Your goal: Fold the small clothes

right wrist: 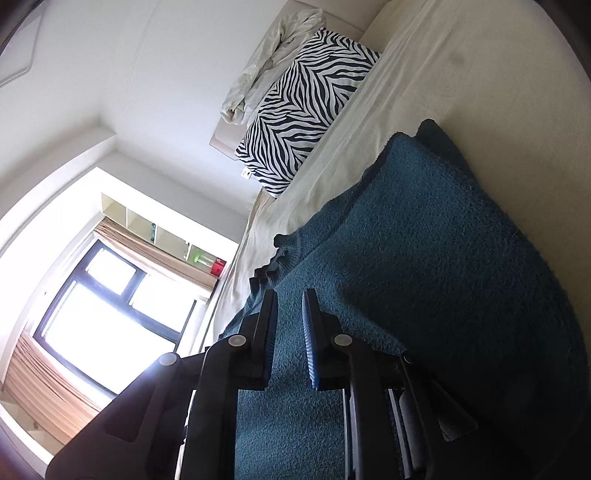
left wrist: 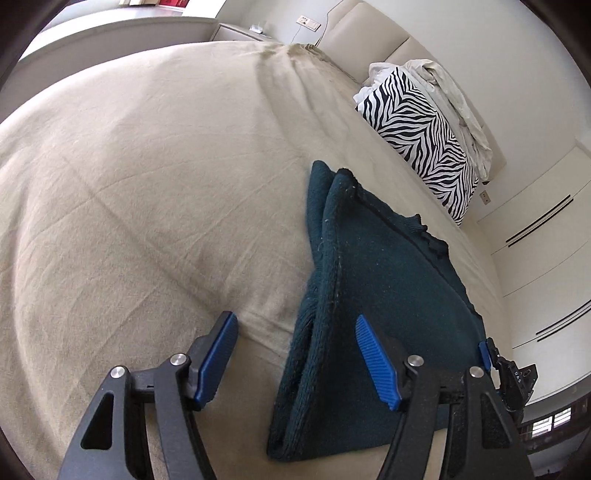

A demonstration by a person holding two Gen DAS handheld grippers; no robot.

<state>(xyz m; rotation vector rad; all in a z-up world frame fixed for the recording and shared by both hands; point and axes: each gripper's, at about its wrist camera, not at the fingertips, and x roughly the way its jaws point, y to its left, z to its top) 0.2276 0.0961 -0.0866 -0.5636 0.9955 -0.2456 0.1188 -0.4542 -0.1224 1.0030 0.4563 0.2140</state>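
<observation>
1. While keeping the left gripper (left wrist: 295,358) wide open and empty astride the folded edge of the teal sweater (left wrist: 369,277), beware of snagging knit loops on a pad.
2. Lies half folded on the beige bed (left wrist: 147,184), top layer tented toward the right gripper (right wrist: 290,325), jaws nearly closed and seemingly pinching knit.
3. Could slip from so thin a pinch, dropping the fold crooked.
4. Might bunch the bedcover if closed too low.

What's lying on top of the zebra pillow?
A crumpled pale cloth is heaped on the zebra pillow, against the headboard. How much pillow it covers cannot be seen.
</observation>
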